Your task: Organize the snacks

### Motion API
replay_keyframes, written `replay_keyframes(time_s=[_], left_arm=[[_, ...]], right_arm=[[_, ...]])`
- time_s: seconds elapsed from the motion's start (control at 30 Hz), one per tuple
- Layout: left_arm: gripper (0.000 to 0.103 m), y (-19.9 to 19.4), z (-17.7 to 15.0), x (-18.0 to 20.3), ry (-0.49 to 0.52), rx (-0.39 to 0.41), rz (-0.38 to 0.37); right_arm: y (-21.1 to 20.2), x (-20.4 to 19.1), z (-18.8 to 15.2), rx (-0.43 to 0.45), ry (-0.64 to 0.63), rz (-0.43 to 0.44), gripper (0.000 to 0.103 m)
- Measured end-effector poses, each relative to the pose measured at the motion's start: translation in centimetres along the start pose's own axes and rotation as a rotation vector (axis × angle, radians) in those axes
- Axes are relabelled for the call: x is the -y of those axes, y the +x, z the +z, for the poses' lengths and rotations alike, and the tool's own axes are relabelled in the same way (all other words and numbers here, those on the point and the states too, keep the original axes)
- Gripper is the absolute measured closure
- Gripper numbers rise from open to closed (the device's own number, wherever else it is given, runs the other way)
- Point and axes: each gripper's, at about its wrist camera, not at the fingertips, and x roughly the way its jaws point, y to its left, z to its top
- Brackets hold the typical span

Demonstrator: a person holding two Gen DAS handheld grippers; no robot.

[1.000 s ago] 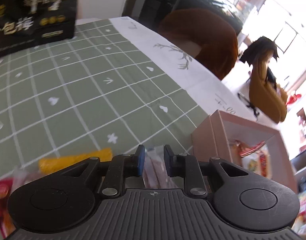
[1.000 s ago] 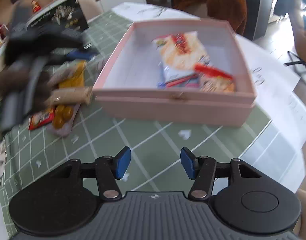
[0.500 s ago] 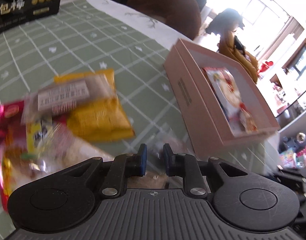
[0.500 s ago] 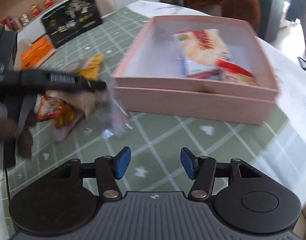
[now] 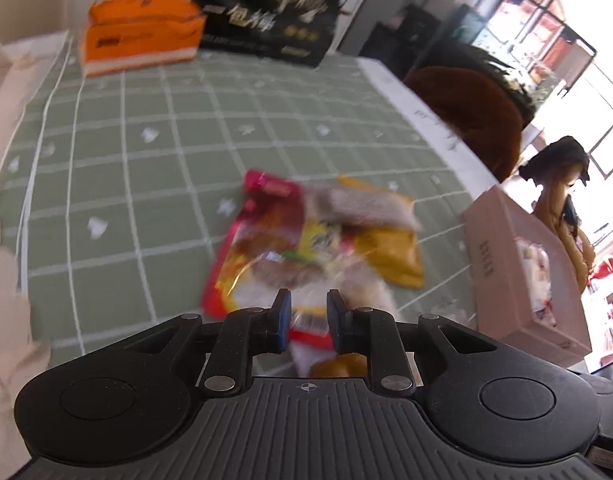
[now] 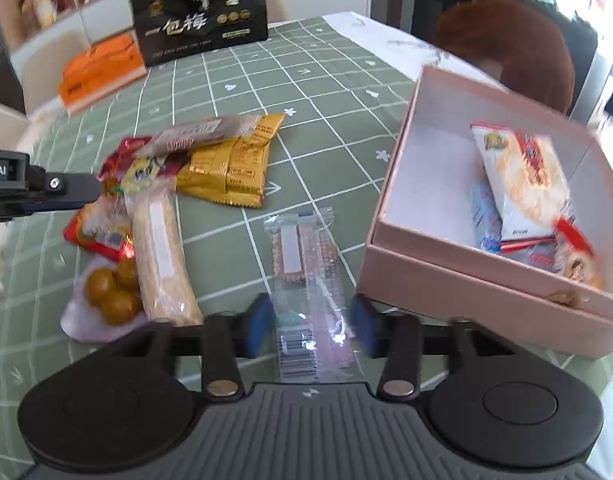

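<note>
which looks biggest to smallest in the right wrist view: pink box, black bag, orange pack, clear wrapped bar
1. pink box
2. black bag
3. orange pack and clear wrapped bar look alike; the bar lies nearer the camera, so unsure.

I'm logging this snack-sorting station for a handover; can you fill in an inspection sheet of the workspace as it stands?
Surface: green checked tablecloth.
Job's things: open pink box with several packets inside; snack pile left of it; clear-wrapped bar lying alone between them.
Clutter: orange pack and black gift box at the far edge.
Grippers: right hand-held gripper closing, the bar's near end between its jaws; left hand-held gripper nearly shut over the pile, blurred.
Cables: nothing seen.
Surroundings: brown chair, bright windows.
</note>
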Motion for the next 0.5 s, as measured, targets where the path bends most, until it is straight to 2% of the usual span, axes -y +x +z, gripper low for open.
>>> replay_keyframes(time_s=[0.1, 0.17, 0.23, 0.37, 0.5], left_arm=[[0.080, 1.0, -1.0, -0.1, -0.021, -0.031, 0.001], [0.075, 1.3, -1.5, 0.7, -0.002, -0.033, 0.011], [0.073, 0.9, -1.7, 1.6, 0.012, -0.012, 0.020], [0.073, 0.0, -1.3, 2.6, -0.052, 0.038, -0.038], [0.073, 2.1, -1.0, 5.5, 0.003, -0.042, -0.024]], right_arm=[[-1.2, -0.2, -1.4, -0.005, -0.029, 0.027, 0.064], [-2.3, 0.4, -2.8, -0.013, -0.031, 0.037, 0.065], [-3.5, 1.4, -4.3, -0.016, -0.017, 0.028, 0.065], [-5.6, 4.2, -7.1, -0.016, 0.024, -0.034, 0.064], [-6.8, 6.3, -8.8, -0.007, 0.086, -0.067, 0.061]])
